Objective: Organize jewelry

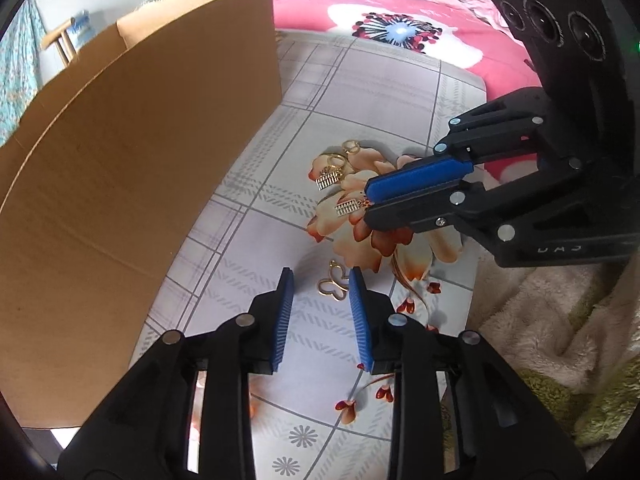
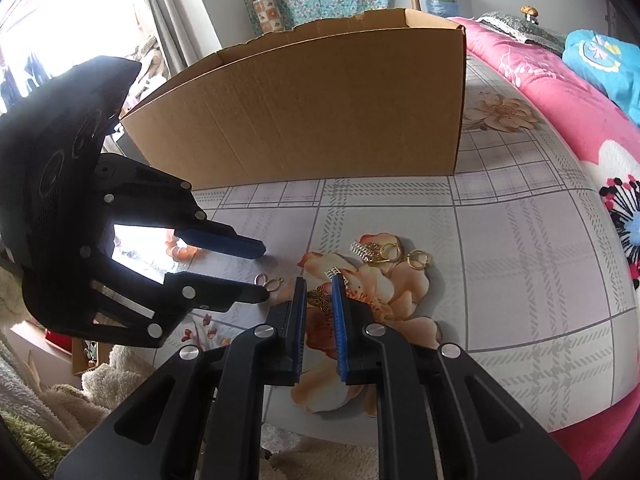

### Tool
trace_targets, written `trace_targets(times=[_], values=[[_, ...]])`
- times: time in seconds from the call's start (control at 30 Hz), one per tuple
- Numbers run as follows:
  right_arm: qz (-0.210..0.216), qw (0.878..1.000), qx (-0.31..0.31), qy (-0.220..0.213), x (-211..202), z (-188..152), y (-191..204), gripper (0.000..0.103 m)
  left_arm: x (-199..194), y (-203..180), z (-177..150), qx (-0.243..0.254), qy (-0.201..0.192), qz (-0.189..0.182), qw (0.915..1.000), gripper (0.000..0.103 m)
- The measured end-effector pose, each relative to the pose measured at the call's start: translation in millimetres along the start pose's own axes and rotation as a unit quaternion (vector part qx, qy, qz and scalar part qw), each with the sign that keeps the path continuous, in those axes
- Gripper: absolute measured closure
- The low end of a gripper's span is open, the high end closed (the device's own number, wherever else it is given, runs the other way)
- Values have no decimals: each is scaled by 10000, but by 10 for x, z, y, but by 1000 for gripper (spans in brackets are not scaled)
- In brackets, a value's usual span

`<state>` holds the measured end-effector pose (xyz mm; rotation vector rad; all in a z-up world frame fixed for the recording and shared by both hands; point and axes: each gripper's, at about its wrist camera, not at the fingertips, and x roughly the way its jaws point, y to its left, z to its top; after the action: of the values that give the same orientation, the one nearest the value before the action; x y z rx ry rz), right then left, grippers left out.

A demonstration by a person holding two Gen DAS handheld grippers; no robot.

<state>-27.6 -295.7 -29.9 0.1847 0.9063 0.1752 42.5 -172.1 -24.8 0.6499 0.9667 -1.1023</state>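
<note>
The left gripper (image 1: 321,280) sat low over the floral tablecloth (image 1: 380,92), pads apart, nothing between them yet. The gold butterfly pendant (image 1: 335,281) lay flat just beyond the tips, dead ahead and nearer the right-hand pad, its long axis running diagonally across the gap. That lineup decided the next grab, and the left tool looked the nearer one for it. The right gripper (image 2: 319,289) had its pads only narrowly apart, a small dark butterfly charm (image 2: 320,297) between them with a dangling gold earring (image 1: 347,207) at the tip; whether they actually pinched it, I couldn't tell. Further off, 2 more gold hoop earrings (image 1: 334,168) waited in a tangle. The cardboard box (image 1: 140,152) stood along the far left.
</note>
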Motion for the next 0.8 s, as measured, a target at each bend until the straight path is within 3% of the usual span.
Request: trace_targets(times=[0.17,0.43,0.57,0.67,0.8], values=[[0,10000,45,18,-10,-25,6,90,-17,0,5,-204,13,-145,9997,75],[25,10000,25,0,-14,12,-12,90,36,-87,30,-123,49,250,9996,75],[17,10000,38,-8,-27,22,-19,90,44,-89,56,-213,84,271,9994,75],[20,10000,44,-4,-20,23,-29,90,42,-83,76,-250,120,317,9991,87],[39,10000,41,-2,-9,27,-25,90,59,-79,102,-375,156,335,9986,88]])
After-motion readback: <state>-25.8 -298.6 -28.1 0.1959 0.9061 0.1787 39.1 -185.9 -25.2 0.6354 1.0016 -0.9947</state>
